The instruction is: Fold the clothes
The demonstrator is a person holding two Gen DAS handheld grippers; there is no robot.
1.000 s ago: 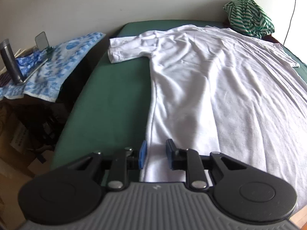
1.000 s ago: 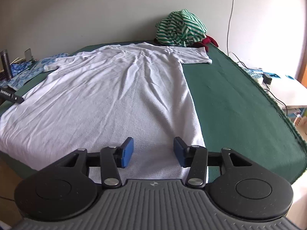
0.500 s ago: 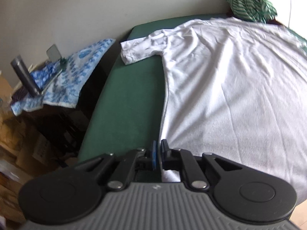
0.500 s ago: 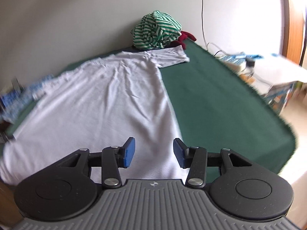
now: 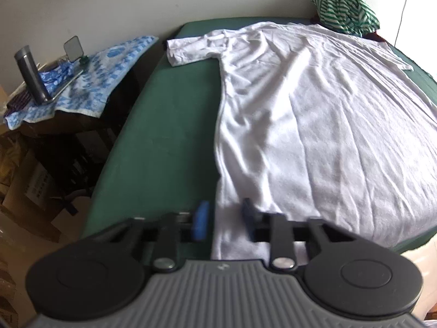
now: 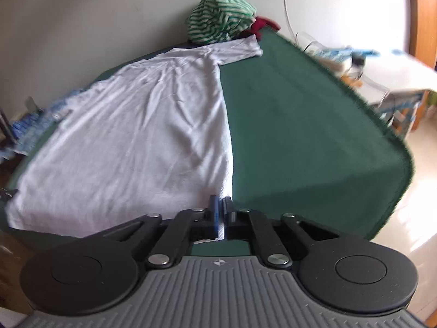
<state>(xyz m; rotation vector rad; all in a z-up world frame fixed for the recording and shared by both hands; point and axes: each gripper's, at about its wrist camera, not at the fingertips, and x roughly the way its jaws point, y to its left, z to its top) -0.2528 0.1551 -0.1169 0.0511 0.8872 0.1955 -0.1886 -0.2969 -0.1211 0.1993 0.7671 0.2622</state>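
Both views are taken low and close from the near edge of the green-covered tabletop (image 5: 164, 125), looking along it toward the far wall. The left wrist view is set at the near left corner of the white shirt (image 5: 314, 125), the right wrist view at its near right corner. The shirt and the striped garment (image 6: 221, 19) are shared by both.

Pale wall (image 5: 109, 5), side table (image 5: 82, 114) with blue-patterned cloth (image 5: 90, 79), bright floor (image 6: 409, 199)
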